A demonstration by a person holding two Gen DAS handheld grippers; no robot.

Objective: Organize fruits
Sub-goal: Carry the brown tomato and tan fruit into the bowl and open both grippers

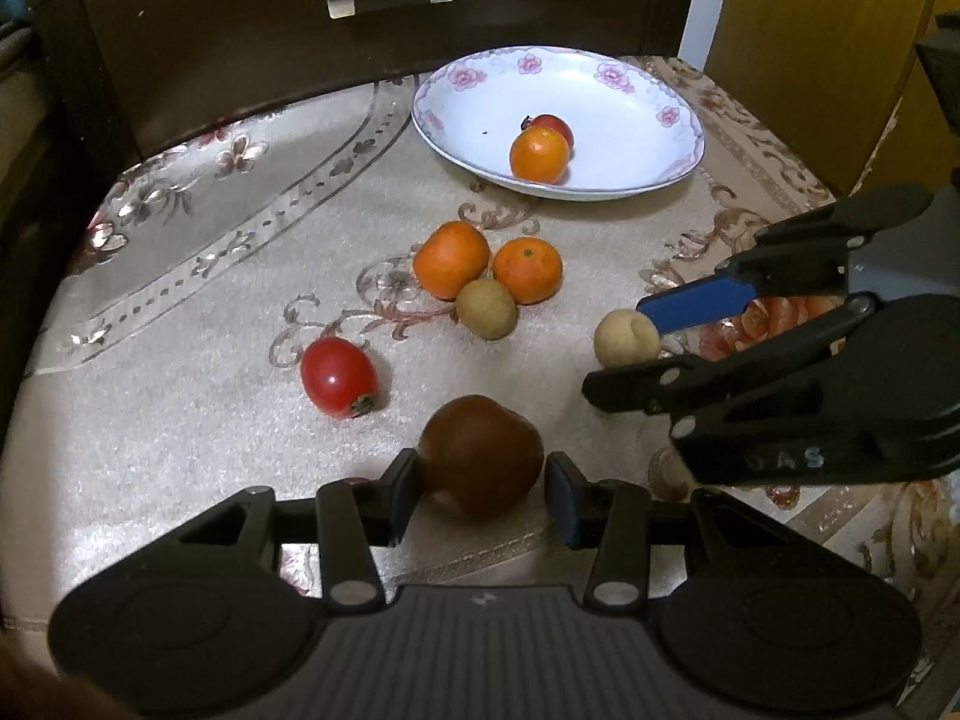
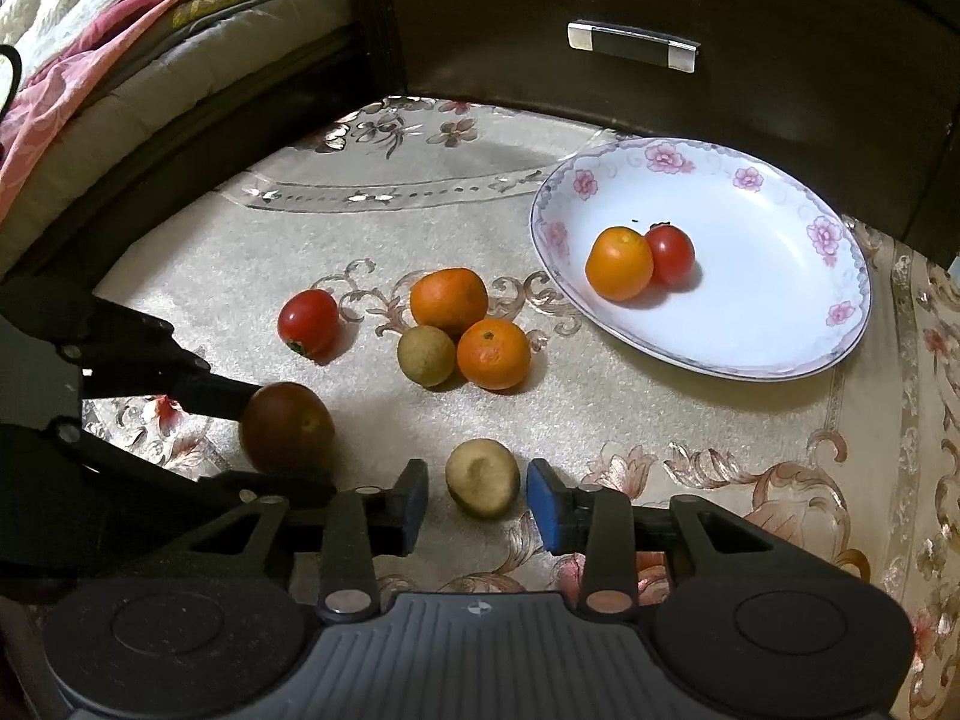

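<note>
Only the right wrist view shows bedding (image 2: 90,18). Left hand-held gripper (image 1: 480,489) brackets a dark tomato (image 1: 480,456), grip unclear; right hand-held gripper (image 2: 477,501), released, flanks 1 of 2 longans (image 2: 483,477). Plate (image 2: 780,324) holds 1 of 3 tangerines (image 2: 618,264).

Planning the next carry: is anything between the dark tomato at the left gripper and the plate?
Yes. Two oranges and a small green fruit cluster on the cloth between the dark tomato and the plate; lifting over should clear them.
</note>
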